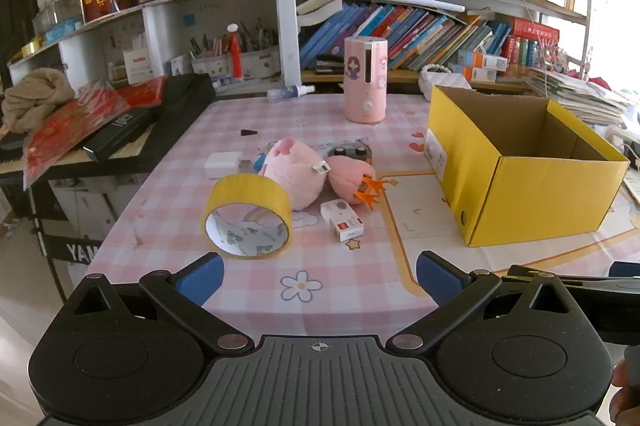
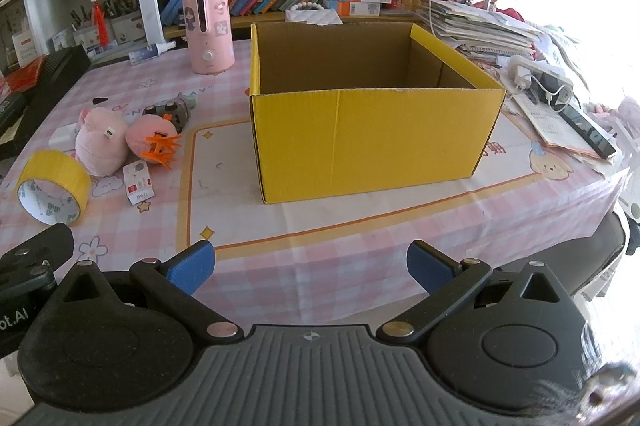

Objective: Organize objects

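My left claw (image 1: 319, 276): spread wide, nothing between its blue pads, above the near edge of the table (image 1: 340, 298).
My right claw (image 2: 310, 266): spread wide too, empty, facing the box.
Tape roll (image 1: 248, 216): yellow, on its side, nearest my left claw.
Small white box (image 1: 342, 219): just right of the tape.
Pink plush toys (image 1: 296, 170): behind the tape, an orange clip (image 1: 370, 191) against them.
Yellow box (image 2: 372, 114): open-topped, nothing visible inside, right of the pile.
Pink humidifier (image 1: 366, 78): upright, far side.

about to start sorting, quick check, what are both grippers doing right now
left gripper: open, jaws wide, holding nothing, short of the yellow tape roll.
right gripper: open, jaws wide, holding nothing, facing the yellow box.
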`<state>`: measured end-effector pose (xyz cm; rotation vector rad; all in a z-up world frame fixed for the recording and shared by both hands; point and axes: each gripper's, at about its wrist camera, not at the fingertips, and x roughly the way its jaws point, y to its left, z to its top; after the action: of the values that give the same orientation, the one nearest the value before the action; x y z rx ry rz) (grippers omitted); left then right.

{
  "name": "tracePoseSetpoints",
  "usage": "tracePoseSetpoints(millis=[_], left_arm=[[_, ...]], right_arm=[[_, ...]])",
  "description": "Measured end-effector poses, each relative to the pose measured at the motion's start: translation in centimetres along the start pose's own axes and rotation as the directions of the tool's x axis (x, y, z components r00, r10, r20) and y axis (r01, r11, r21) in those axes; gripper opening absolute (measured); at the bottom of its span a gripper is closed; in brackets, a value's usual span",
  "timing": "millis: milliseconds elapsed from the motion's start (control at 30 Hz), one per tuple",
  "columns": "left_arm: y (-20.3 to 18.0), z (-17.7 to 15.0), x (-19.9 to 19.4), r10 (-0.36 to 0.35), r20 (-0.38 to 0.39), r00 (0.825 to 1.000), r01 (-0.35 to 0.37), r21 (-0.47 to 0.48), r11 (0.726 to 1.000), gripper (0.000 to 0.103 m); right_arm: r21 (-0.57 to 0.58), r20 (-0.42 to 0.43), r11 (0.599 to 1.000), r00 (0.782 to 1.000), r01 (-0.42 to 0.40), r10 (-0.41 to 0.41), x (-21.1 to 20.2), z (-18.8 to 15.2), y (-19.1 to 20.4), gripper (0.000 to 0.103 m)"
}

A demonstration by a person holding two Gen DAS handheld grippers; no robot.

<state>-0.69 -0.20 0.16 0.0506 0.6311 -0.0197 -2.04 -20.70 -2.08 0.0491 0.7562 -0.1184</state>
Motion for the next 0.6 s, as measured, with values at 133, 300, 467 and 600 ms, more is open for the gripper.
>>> tracePoseSetpoints(millis=[133, 300, 467, 600], left_arm=[[0.1, -0.05, -0.12, 0.0, 0.004, 1.0, 0.0, 0.001, 1.0, 0.103], [0.11, -0.05, -0.15, -0.001, 0.003, 1.0, 0.001, 0.001, 1.0, 0.103], [0.07, -0.05, -0.13, 0.0, 0.003, 1.0, 0.0, 0.001, 1.0, 0.103], [0.07, -0.05, -0.14, 0.0, 0.003, 1.0, 0.0, 0.002, 1.0, 0.103]], right_arm=[[0.001, 0.002, 1.0, 1.0, 0.0, 0.0, -0.13, -0.16, 0.07, 0.103], [0.0, 0.001, 1.0, 1.0, 0.001, -0.001, -0.17, -0.1, 0.06, 0.103], [0.0, 0.001, 1.0, 1.0, 0.001, -0.001, -0.19, -0.1, 0.04, 0.103], [0.001, 0.001, 1.0, 1.0, 0.001, -0.001, -0.27, -0.15, 0.09, 0.103]])
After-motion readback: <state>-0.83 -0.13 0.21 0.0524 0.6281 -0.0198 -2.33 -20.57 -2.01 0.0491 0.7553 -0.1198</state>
